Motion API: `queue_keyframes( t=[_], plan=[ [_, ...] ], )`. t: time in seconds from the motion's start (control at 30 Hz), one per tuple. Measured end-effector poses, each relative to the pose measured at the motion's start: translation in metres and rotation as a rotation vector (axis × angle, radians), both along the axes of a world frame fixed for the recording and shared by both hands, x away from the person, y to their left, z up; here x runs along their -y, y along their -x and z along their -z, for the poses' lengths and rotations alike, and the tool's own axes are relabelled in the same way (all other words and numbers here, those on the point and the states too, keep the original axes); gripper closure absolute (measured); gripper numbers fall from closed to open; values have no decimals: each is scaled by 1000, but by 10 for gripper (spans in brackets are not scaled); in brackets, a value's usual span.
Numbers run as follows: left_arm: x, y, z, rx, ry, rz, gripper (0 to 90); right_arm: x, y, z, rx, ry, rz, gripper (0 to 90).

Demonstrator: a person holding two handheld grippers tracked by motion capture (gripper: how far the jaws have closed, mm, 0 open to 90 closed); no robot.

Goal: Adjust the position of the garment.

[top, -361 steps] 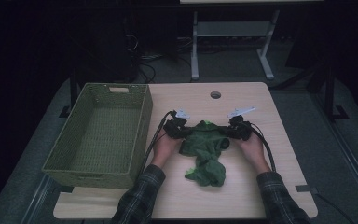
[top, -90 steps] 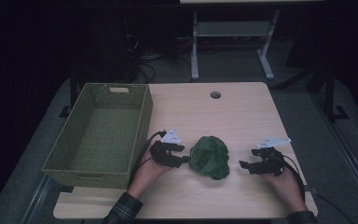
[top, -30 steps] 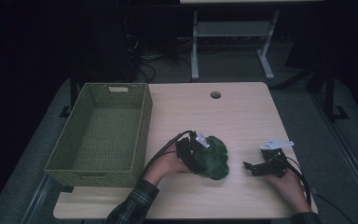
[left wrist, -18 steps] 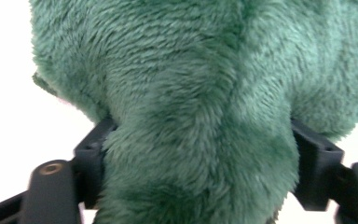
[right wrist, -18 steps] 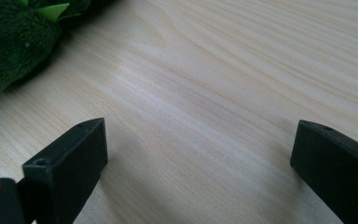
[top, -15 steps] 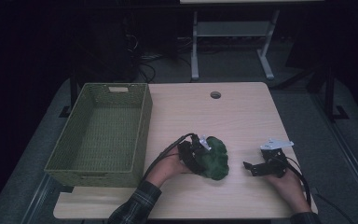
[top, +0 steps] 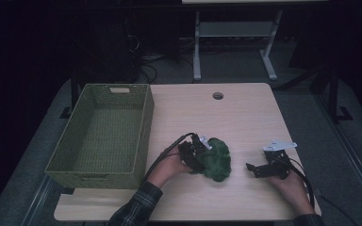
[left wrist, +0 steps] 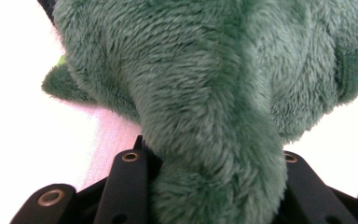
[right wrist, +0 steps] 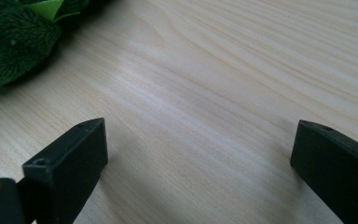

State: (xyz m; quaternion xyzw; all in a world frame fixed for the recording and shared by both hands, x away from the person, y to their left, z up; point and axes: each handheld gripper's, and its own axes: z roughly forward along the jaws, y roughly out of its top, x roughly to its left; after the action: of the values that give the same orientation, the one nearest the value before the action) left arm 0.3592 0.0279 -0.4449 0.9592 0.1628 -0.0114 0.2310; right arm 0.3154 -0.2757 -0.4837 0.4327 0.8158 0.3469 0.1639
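Note:
A bunched green plush cloth lies on the wooden table, a little in front of its middle. My left gripper reaches into the cloth's left side. In the left gripper view a thick fold of the cloth is pinched between the black jaws of my left gripper, which have just been closing on it. My right gripper rests low on the table to the right of the cloth, apart from it. In the right gripper view my right gripper is open over bare wood, with the cloth's edge at top left.
A green woven basket stands at the table's left side, close to my left forearm. A round cable hole sits near the far edge. Bare tabletop stretches behind the cloth and between it and the right gripper.
The left gripper, which stood left of the cloth three seconds ago, has come onto it and its jaws have drawn together on a fold. The right gripper has stayed in place.

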Motion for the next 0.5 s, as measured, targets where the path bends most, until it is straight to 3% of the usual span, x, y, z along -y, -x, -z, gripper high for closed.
queue_keyframes(
  t=[0.17,0.5],
  plan=[
    [-2,-2,-1,-37,8,-21,701,0,0,0,3,2,-3,35],
    [-6,2,-14,-54,57,-34,756,0,0,0,3,1,-3,35]
  ],
)
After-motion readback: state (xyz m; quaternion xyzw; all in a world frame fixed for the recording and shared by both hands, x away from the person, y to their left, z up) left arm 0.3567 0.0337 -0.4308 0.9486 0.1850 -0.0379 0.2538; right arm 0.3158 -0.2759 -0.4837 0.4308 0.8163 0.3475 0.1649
